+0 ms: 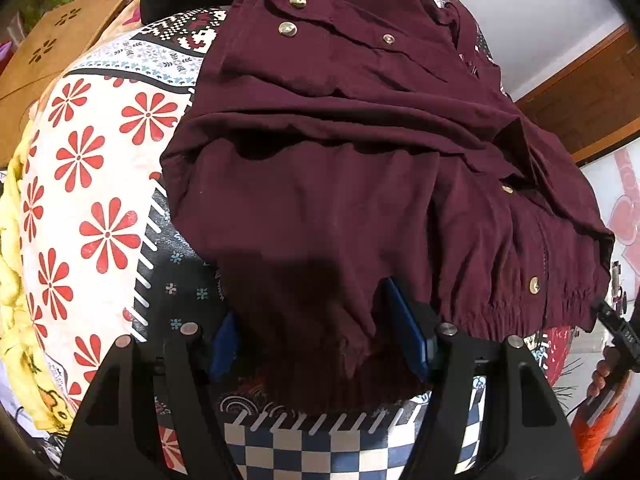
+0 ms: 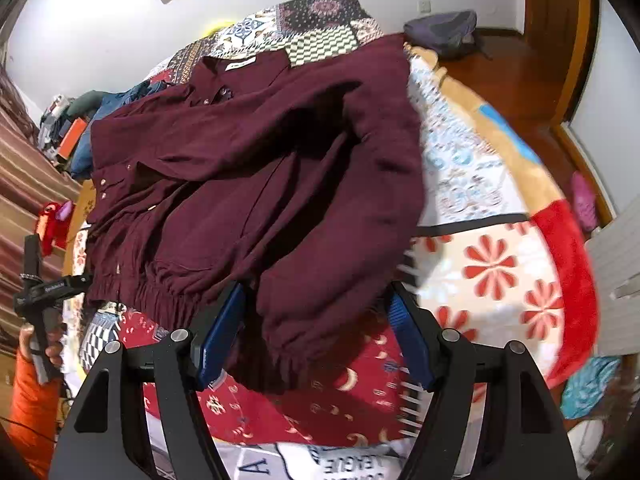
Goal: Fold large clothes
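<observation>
A maroon jacket with brass snaps lies partly folded on a patchwork quilt; it also shows in the right wrist view. My left gripper is open, its blue pads on either side of the jacket's elastic hem, not closed on it. My right gripper is open, its blue pads astride the folded-over sleeve cuff near the hem. The left gripper and the hand holding it also show at the left edge of the right wrist view.
The patchwork quilt covers the bed. A brown cardboard box stands beyond the bed, yellow cloth at its left edge. A grey backpack lies on the wooden floor. Clothes pile at far left.
</observation>
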The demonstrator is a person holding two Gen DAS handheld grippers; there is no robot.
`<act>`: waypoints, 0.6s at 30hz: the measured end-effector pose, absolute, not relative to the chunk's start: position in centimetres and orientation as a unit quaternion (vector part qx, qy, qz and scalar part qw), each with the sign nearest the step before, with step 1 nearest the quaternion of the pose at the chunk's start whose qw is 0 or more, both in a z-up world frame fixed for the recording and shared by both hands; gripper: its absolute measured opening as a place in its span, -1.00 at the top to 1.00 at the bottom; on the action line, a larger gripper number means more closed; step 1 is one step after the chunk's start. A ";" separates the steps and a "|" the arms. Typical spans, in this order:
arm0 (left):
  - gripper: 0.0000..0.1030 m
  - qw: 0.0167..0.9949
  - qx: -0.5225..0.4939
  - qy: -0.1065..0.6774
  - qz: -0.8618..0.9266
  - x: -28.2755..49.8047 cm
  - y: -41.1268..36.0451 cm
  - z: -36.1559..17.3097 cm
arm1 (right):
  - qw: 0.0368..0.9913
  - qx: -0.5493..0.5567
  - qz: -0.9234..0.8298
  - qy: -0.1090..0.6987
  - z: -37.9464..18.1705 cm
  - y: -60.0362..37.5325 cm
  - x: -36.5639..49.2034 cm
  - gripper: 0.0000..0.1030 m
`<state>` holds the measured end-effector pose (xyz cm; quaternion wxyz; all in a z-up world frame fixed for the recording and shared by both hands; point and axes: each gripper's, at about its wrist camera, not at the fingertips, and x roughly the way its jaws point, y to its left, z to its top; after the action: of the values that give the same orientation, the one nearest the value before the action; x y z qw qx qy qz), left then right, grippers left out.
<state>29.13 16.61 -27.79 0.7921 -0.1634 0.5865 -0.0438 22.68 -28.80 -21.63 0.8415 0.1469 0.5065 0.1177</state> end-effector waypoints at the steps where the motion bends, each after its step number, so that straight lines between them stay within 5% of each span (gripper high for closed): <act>1: -0.29 0.792 -0.167 0.585 -0.045 29.1 16.7 -27.8 | 0.841 0.155 0.121 0.503 -21.8 -28.8 22.7 -0.33; 4: -0.22 0.798 -0.172 0.575 -0.050 28.7 16.8 -27.9 | 0.839 0.188 0.127 0.495 -22.1 -29.0 22.9 -0.33; 7: 0.07 0.806 -0.165 0.566 -0.050 28.3 16.8 -27.7 | 0.837 0.214 0.126 0.488 -22.3 -29.3 22.9 -0.30; 15: 0.73 0.822 -0.160 0.543 -0.052 27.2 17.8 -25.7 | 0.850 0.199 0.144 0.466 -20.8 -28.9 22.9 0.57; 18: 0.84 0.834 -0.151 0.528 -0.053 27.4 17.5 -24.5 | 0.859 0.186 0.151 0.452 -20.1 -28.6 23.1 0.70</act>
<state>27.38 17.54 -24.47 0.8342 -0.1511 0.5277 -0.0529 23.12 -28.58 -20.05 0.8594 0.1864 0.4516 0.1508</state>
